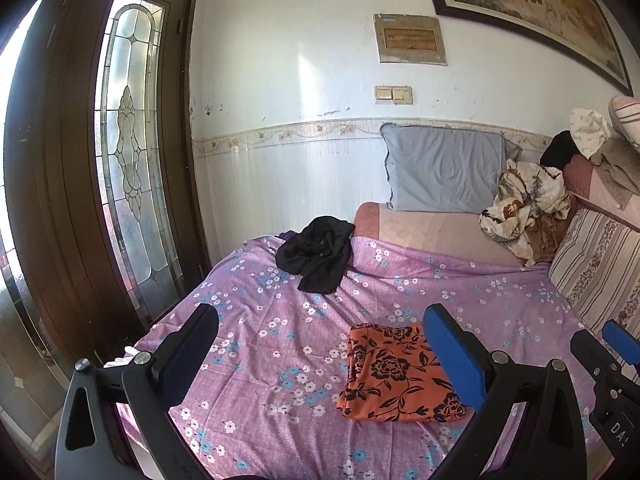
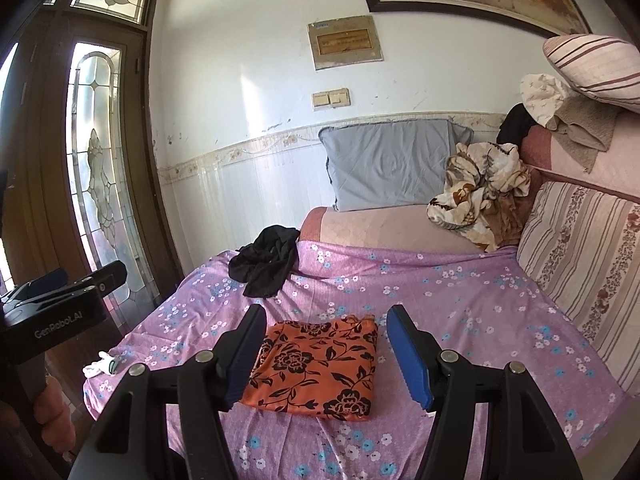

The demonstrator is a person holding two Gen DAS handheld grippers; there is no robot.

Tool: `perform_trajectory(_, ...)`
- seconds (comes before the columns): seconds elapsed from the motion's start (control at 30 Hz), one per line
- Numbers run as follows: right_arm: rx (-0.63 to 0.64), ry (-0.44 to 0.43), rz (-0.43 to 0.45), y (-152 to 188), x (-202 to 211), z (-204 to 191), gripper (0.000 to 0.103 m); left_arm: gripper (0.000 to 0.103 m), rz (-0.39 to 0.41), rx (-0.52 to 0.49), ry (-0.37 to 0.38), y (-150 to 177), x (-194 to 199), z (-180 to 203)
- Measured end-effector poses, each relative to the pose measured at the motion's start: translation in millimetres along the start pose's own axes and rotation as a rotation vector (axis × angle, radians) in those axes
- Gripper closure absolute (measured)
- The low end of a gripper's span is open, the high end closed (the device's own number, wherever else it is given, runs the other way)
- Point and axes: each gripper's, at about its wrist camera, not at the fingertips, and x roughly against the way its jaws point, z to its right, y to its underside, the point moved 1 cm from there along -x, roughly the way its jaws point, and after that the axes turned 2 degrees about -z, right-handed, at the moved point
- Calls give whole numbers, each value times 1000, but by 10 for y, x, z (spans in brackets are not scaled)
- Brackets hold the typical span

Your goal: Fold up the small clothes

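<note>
A folded orange cloth with black flowers [image 1: 396, 372] [image 2: 320, 364] lies flat on the purple flowered bedsheet [image 1: 280, 340] [image 2: 460, 308]. A crumpled black garment [image 1: 316, 256] [image 2: 266, 266] sits farther back near the bed's left edge. My left gripper [image 1: 322, 312] stands open and empty, held above the sheet just left of the orange cloth. My right gripper [image 2: 327, 314] is open too. It hovers above the orange cloth, which shows between its fingers without touching them. Each gripper shows at the edge of the other's view: right gripper [image 1: 600, 336], left gripper [image 2: 88, 274].
A grey pillow [image 2: 388, 160] leans on the wall behind a pink bolster. A crumpled cream blanket [image 2: 476, 196] and striped cushions [image 2: 580, 248] line the right side. A glass-panelled wooden door [image 1: 128, 152] stands left of the bed. A small white item [image 2: 100, 366] lies at the bed's left edge.
</note>
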Motion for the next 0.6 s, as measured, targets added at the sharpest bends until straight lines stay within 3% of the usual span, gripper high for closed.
perform_trajectory(0.6, 9, 1, -19, 28, -86, -22, 35, 1, -13, 14, 3, 6, -73, 0)
